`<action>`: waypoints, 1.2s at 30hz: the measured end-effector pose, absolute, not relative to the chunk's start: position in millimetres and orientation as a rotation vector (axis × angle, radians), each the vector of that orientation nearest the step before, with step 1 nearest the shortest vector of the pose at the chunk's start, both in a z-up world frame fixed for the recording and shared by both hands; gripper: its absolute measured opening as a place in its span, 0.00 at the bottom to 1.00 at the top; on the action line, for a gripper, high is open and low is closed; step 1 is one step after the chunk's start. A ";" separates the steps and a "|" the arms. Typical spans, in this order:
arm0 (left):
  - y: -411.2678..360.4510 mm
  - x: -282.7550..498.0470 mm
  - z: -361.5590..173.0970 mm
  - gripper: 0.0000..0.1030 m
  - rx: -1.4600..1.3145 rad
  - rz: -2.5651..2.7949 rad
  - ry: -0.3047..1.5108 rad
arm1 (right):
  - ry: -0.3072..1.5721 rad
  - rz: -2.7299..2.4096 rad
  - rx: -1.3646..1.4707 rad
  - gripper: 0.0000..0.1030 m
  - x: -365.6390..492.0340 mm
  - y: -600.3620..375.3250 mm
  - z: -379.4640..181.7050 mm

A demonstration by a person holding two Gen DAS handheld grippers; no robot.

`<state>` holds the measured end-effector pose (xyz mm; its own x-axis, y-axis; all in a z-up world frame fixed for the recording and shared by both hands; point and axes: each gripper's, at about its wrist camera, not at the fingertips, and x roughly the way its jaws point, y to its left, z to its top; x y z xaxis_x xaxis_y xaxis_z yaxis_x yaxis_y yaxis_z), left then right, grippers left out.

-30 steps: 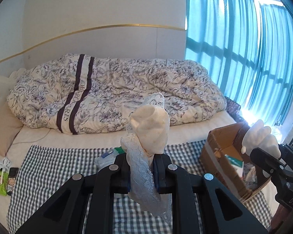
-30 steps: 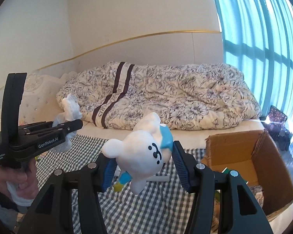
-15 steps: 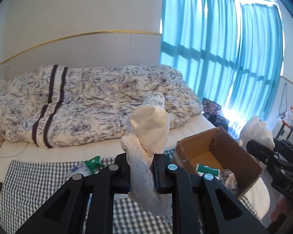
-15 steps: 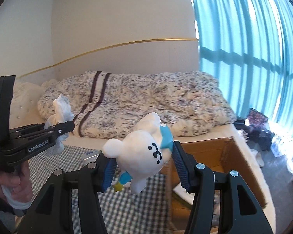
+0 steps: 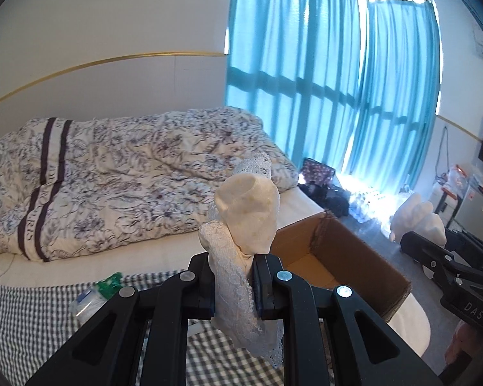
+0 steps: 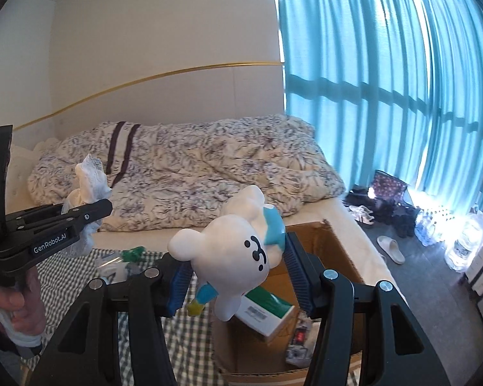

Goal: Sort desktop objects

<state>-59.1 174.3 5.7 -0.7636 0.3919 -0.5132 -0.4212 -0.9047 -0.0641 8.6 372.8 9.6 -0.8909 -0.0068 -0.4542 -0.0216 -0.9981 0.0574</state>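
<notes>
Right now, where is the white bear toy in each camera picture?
Left wrist view: the white bear toy sits at the far right edge, seen from behind, held in the right gripper.
Right wrist view: it fills the lower middle, face toward the camera, clamped in that gripper, above the box.
Shared landmark: the cardboard box at the bed's edge, below the teal curtains.

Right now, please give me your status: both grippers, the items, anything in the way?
Left gripper shut on lace cloth. Right gripper shut on bear toy. Box open below, path clear.
</notes>
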 end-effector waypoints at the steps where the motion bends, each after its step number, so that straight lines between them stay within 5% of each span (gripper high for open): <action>1: 179.2 -60.0 5.9 0.16 -0.737 2.591 0.080 | 0.098 3.039 -0.729 0.52 9.6 375.0 10.1; 36: 303.1 -103.5 -61.3 0.16 -0.931 2.283 0.186 | 0.137 2.811 -0.959 0.52 -15.9 451.4 -35.3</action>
<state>-103.5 303.1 -61.3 -0.5316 0.5219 -0.6671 -0.6230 -0.7745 -0.1095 -15.9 451.4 -35.3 -0.7791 0.1289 -0.6135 -0.1881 -0.9816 0.0326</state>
